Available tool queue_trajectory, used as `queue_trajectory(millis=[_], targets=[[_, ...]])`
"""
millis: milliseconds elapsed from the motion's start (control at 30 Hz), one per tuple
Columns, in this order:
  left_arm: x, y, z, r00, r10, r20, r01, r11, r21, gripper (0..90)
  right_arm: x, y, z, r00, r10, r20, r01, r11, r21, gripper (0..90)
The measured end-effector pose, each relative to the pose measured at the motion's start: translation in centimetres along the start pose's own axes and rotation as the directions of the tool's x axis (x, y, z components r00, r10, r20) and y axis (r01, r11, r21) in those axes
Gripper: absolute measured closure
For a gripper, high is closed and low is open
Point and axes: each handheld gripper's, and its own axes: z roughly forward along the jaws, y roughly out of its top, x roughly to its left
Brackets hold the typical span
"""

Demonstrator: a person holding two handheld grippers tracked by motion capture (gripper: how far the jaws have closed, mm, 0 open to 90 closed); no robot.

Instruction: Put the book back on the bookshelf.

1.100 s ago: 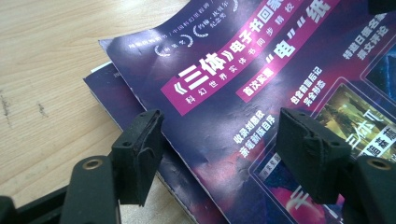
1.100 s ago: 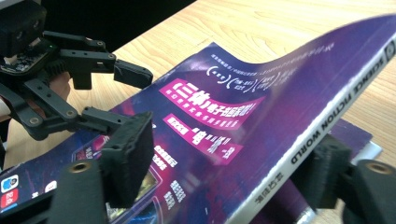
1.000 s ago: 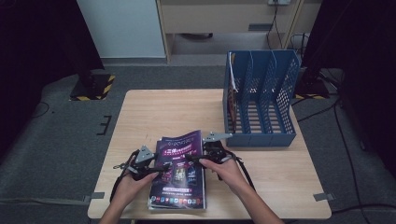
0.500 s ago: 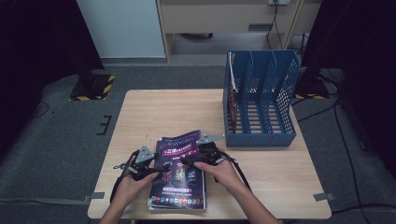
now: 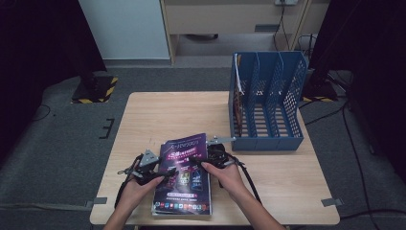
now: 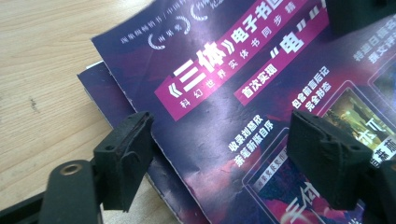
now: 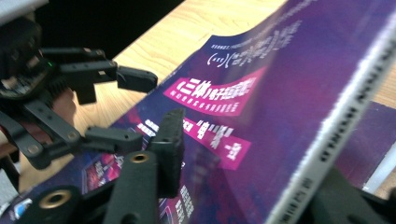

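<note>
Lifting the top magazine (image 5: 184,163), the right gripper (image 5: 210,155) has been closing on its spine at 3 o'clock. The left gripper (image 5: 160,173) hovers open at 9. Thin, floppy and glossy, it is best held by the spine.

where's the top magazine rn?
High view: top magazine lies on a stack at the table's near edge, between the left tool and right tool, nearer than and left of the blue file rack.
</note>
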Motion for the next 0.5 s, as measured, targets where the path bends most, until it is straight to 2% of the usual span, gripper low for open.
queue_trajectory(millis=[167, 367, 500], targets=[[-0.28, 0.17, 0.04, 0.9999, 0.014, -0.001, -0.014, 0.9999, -0.004, 17.5, 0.03, 0.13, -0.3, 0.9994, 0.035, -0.004, -0.035, 0.999, -0.016, 68.3], [-0.22, 0.5, -0.41, 1.0, 0.006, 0.005, -0.006, 0.9986, -0.053, 15.5, -0.27, 0.26, -0.66, 0.9978, 0.065, -0.015, -0.065, 0.998, -0.025, 73.1], [0.05, 0.68, -0.95, 0.9998, -0.015, 0.01, 0.016, 0.9957, -0.092, 14.2, -0.73, 0.43, -1.03, 0.9944, 0.1, -0.033, -0.101, 0.994, -0.029, 76.2]])
